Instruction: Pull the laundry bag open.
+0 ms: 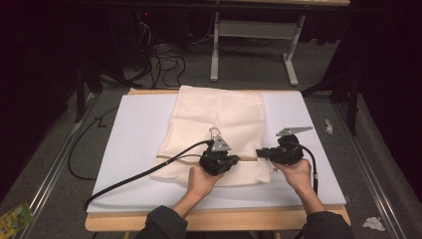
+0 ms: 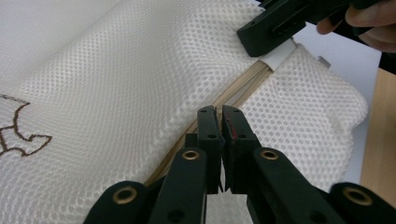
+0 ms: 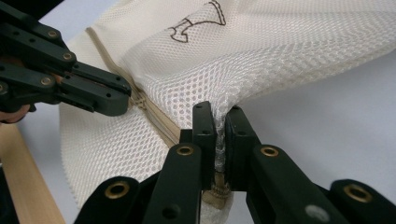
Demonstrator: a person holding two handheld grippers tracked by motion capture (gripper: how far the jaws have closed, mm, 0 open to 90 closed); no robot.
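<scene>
Both grippers clench the mesh bag [image 1: 219, 119]: left gripper [image 2: 219, 122] on its zipper [image 2: 243, 86], right gripper [image 3: 219, 122] on the mesh edge; the brown embroidery [image 3: 196, 21] is unreadable.

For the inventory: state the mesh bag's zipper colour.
Tan zipper on the cream mesh bag; clearest in the left gripper view.

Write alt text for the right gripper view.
The right gripper is shut on the edge of a white mesh laundry bag, at the end of its beige zipper. To the left, the left gripper pinches the zipper. The bag lies on a white table surface.
</scene>
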